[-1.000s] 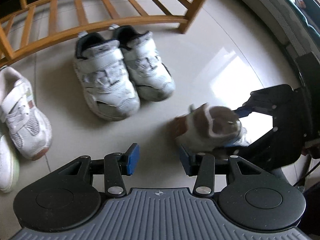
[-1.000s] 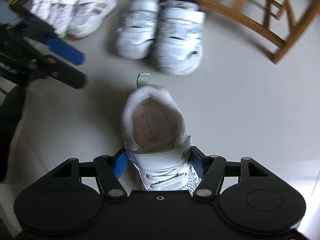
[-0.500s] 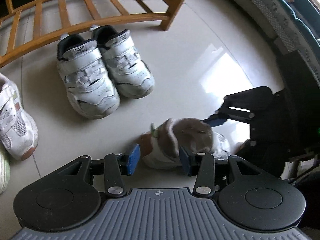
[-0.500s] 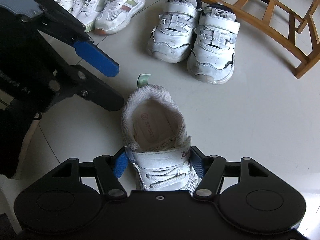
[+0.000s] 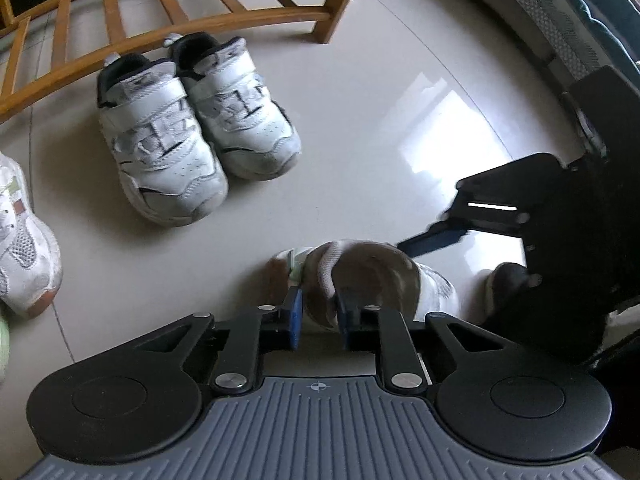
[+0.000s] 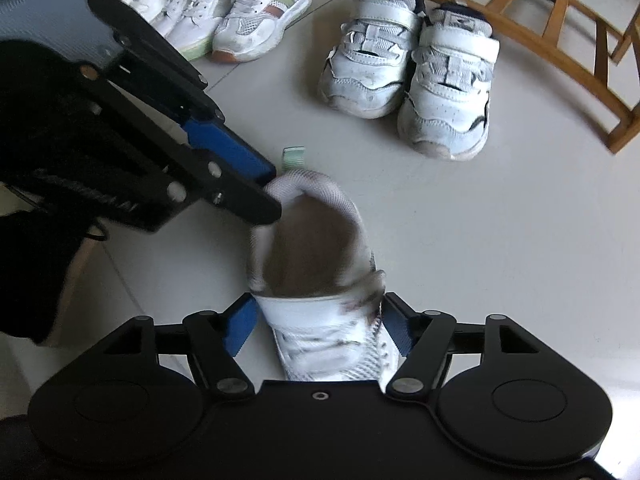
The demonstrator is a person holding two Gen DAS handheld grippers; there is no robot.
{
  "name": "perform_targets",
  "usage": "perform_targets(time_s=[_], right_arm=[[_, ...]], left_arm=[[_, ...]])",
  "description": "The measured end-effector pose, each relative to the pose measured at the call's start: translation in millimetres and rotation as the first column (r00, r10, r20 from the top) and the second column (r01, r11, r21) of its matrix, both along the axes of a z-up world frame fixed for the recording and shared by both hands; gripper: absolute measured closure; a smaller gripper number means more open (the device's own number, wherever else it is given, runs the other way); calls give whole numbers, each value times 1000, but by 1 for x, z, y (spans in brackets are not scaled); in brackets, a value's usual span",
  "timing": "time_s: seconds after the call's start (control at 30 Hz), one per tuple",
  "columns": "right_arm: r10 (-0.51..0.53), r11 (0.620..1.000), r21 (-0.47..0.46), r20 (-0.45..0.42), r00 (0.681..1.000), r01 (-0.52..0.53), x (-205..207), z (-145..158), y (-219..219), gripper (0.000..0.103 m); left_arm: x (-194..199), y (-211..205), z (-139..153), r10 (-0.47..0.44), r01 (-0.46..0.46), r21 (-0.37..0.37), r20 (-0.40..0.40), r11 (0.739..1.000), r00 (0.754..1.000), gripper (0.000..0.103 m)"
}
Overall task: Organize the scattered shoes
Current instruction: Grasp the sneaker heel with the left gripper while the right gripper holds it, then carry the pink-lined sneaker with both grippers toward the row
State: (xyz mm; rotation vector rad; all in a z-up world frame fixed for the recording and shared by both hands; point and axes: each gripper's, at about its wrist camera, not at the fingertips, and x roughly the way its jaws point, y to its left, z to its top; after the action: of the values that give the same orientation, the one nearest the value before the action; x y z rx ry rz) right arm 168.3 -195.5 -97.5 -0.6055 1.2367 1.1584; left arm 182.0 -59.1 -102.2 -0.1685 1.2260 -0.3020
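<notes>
Glossy tiled floor (image 5: 360,128), varnished wooden rack (image 5: 224,20), mesh-cloth white shoe (image 6: 320,280), scuffed leather-look sneakers (image 5: 192,128), matt black plastic tongs (image 5: 318,318)

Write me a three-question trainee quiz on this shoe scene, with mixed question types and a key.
1. True or false: the left tool is shut on the collar of the loose shoe.
2. What stands right behind the strapped pair? A. a wooden rack B. a cardboard box C. a laundry basket
3. Fill in: the loose shoe's heel tab is pale ____.
Key: 1 true; 2 A; 3 green.
</notes>
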Motion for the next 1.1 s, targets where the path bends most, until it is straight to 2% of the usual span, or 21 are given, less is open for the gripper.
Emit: perform_targets(time_s=[0.17, 0.33, 0.67, 0.93, 1.1], right_arm=[[-14, 1000, 3, -37, 999, 14, 10, 9, -11, 28], [-34, 999, -38, -115, 993, 30, 11, -5, -12, 28], [35, 998, -53, -184, 982, -45, -12, -12, -4, 28], [82, 995, -34, -181, 980, -90, -24, -7, 5, 28], [31, 999, -4, -124, 992, -31, -3, 16, -2, 28]], left_arm=[[3, 5, 1, 15, -15, 10, 9, 1000, 1000, 84], [2, 7, 1, 32, -32, 12, 16, 999, 999, 83], [-1, 14, 5, 48, -49, 18, 21, 999, 999, 82], [-5, 18, 7, 48, -48, 16, 20, 999, 999, 80], [-7, 21, 6, 61, -61, 17, 16, 998, 998, 80]])
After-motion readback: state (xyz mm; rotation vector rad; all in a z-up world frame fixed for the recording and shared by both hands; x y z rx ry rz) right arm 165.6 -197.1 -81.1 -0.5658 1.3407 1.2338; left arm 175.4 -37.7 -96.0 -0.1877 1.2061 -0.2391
